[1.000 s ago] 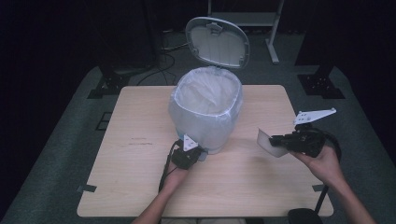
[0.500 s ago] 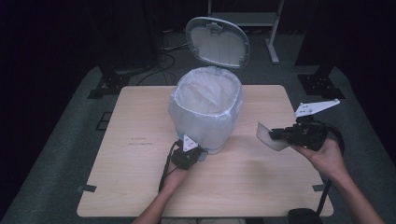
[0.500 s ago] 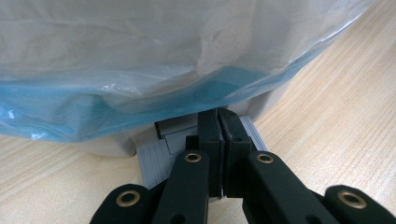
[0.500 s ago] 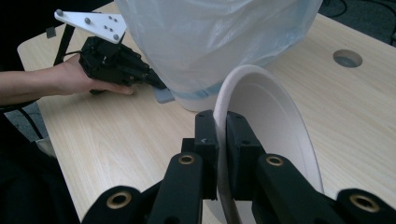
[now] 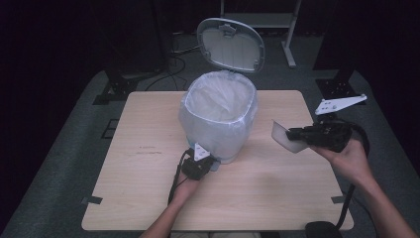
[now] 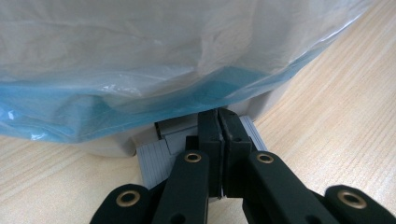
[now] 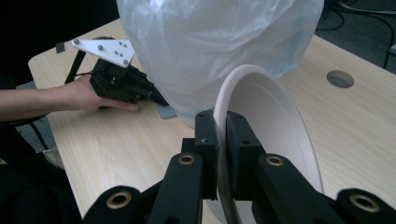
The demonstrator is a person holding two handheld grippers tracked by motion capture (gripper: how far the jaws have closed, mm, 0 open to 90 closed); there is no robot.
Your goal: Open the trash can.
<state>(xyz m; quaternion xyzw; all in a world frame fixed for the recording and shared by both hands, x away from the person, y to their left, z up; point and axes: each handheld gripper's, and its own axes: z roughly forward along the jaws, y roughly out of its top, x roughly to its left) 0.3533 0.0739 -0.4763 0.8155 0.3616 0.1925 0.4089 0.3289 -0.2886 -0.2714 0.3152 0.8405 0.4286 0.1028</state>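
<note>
A: What has changed in the last second?

B: The right tool (image 5: 289, 133) has come up off the desk (image 5: 148, 198) a little, carrying the white paper plate (image 5: 283, 137) with it. In the high view the plate now hangs in the air to the right of the pedal bin (image 5: 218, 121), higher than it was a second ago. The left tool (image 5: 198, 166) hasn't moved.

A: What is the left one doing?

B: Its jaws are shut tight with nothing between them, and the tips press down on the bin's grey pedal (image 6: 159, 156). I'd say that is what keeps the lid (image 5: 230, 44) tipped up and back, leaving the liner bag's (image 5: 218, 99) mouth open.

A: So what does the rise mean?

B: Likely the plate is being lifted to clear the bin's rim so it can be dropped in. It isn't over the opening yet.

A: How is the plate held?

B: The right tool's jaws are clamped on its rim, one pad on each face, with the plate standing on edge (image 7: 275, 121). In the right gripper view the bin is just ahead of it, near but not touching.
</note>
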